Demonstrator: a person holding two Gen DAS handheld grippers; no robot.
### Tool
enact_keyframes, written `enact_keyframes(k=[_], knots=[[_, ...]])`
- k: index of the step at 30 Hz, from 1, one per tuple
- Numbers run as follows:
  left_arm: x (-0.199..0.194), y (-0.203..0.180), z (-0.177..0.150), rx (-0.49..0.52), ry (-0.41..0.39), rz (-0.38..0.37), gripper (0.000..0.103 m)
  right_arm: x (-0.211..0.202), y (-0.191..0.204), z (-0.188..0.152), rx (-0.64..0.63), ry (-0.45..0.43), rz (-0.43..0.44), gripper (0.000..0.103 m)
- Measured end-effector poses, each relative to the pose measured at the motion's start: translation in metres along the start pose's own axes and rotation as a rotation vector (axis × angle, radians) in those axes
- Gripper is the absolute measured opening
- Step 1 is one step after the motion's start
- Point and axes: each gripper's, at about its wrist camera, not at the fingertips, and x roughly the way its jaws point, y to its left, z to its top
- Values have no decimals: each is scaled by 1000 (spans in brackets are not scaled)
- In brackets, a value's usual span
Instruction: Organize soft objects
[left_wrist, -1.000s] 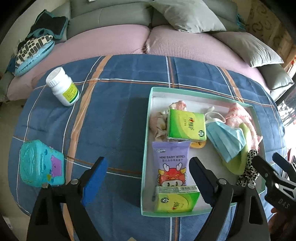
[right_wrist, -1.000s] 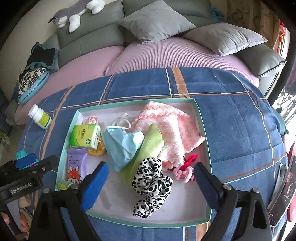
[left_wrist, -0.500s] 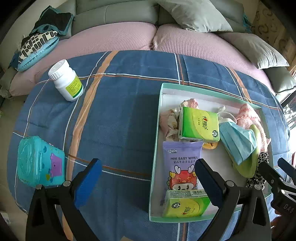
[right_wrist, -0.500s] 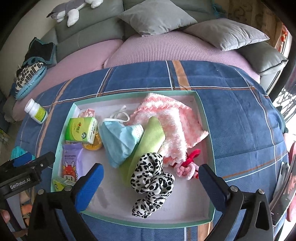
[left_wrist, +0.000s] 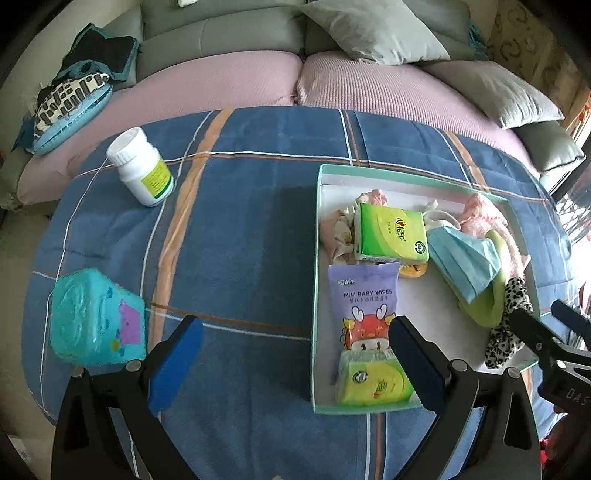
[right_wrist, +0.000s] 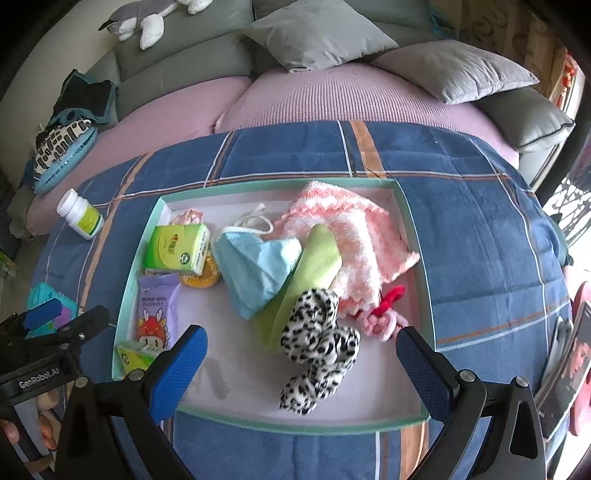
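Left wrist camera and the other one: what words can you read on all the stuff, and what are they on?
"MINI BABY WIPES": purple wipes pack in the tray.
"GenRobot.AI": body of the left claw, seen from the right wrist.
"DAS": body of the right claw, cut off at the picture's edge.
Green tissue pack: red logo, too blurred.
White bottle: label too small.

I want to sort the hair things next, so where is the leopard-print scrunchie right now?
In the right wrist view, the leopard-print scrunchie lies in the tray, near its front edge, touching the green cloth with the pink scrunchie just right.
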Motion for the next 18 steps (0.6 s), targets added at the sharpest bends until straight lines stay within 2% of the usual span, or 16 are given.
enact_keyframes(k=[7,12,18], knots=[[-19,14,-17,-17,-52,34,100,-8,16,-24,-21,12,6,103],[-23,23,-35,-13,-58,90,100,-14,24,-40,-38,9,-10,103],[-28,34,-53,-35,-47,66,100,-23,31,-52,-67,5,-37,103]])
